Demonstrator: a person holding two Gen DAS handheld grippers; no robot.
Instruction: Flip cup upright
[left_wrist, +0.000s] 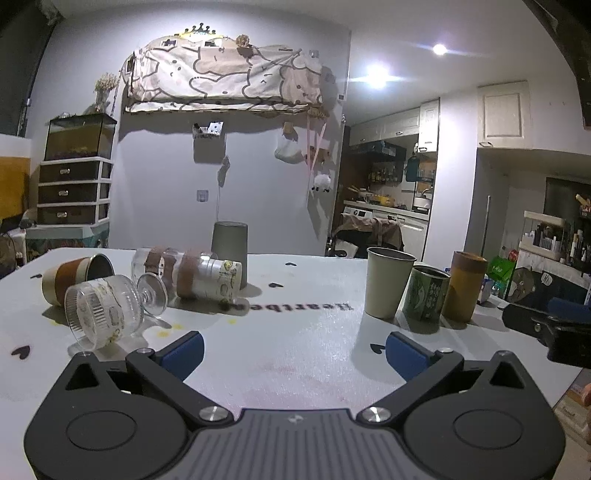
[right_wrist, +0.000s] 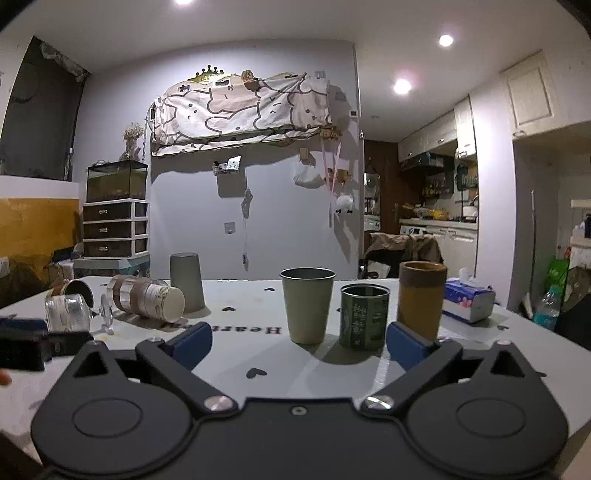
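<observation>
I'm hovering both tools low over the tabletop, nothing gripped yet. Left hand-held gripper is spread wide with nothing between the blue pads; right hand-held gripper is spread wide too, also carrying nothing.

Cups needing a flip are sitting on the left side: the stemmed glass cup is lying on its side nearest my left tool, mouth facing me and foot pointing away. Just behind it the tall clear cup with brown bands is lying on its side, and the brown-banded mug is lying on its side too, further left. The grey tumbler is standing mouth-down at the back. Three cups on the right, the beige cup, the green tin and the ochre cup, are already standing upright, so I'm leaving those alone.

I'm judging the stemmed glass the step in hand, as it's closest to the left tool. To do it well I'm planning to slide left, straddle the bowl across its width rather than the thin stem, squeeze gently since glass looks slippery, then rotate until the foot sits flat. Risk: it may roll into the tall clear cup, which I can't tell is touching it or not.

Pose: left tool is pointing forward, roughly level, right of the glass. Right tool is level, facing the upright trio, and well apart from the fallen cups.
</observation>
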